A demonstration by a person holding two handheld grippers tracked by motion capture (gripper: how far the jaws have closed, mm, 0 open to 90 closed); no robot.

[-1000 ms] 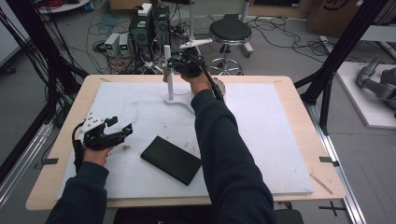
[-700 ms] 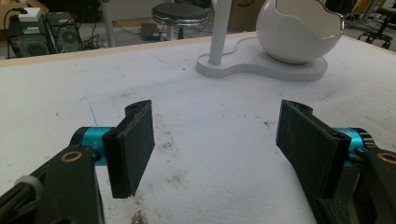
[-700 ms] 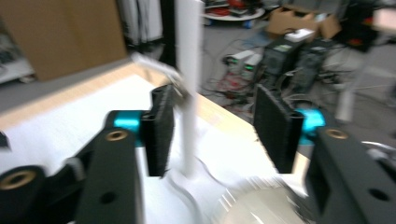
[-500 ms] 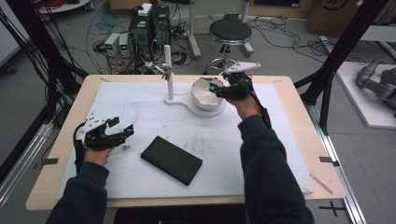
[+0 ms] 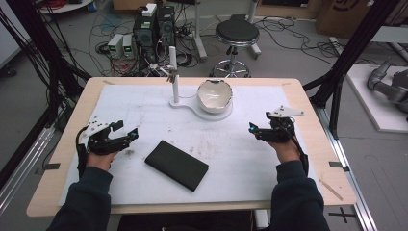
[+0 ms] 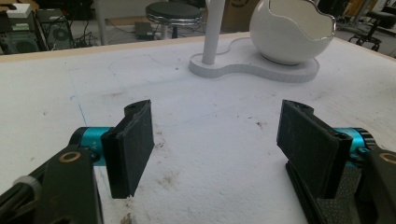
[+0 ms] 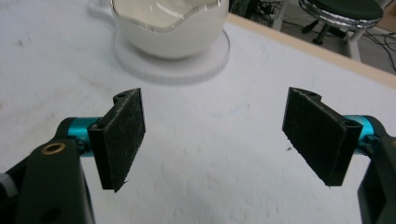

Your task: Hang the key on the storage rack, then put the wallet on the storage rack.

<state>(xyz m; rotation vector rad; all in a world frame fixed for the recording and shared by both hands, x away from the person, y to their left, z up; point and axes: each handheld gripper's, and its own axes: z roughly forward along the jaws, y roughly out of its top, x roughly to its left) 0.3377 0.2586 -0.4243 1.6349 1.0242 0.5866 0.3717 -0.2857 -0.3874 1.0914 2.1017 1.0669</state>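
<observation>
Since 1 second ago, the right gripper (image 5: 253, 129) had moved away from the white post (image 5: 174, 72) at the back of the table (image 5: 62, 144) and come down to the right side, near the person. Its 2 jaws had just been opening, and they stood spread wide with nothing between them. The white bowl (image 5: 214, 95) sat on its flat white stand (image 5: 185, 103) next to the post. Its open mouth pointed up and tipped a little toward the person. The post stood straight up. The bowl was well apart from both grippers, far ahead of them and between them. The left gripper (image 5: 131, 134) rested at the left side, jaws spread, holding nothing. A black box (image 5: 176, 165) lay flat just beside it, with its long side slanting across the table.
</observation>
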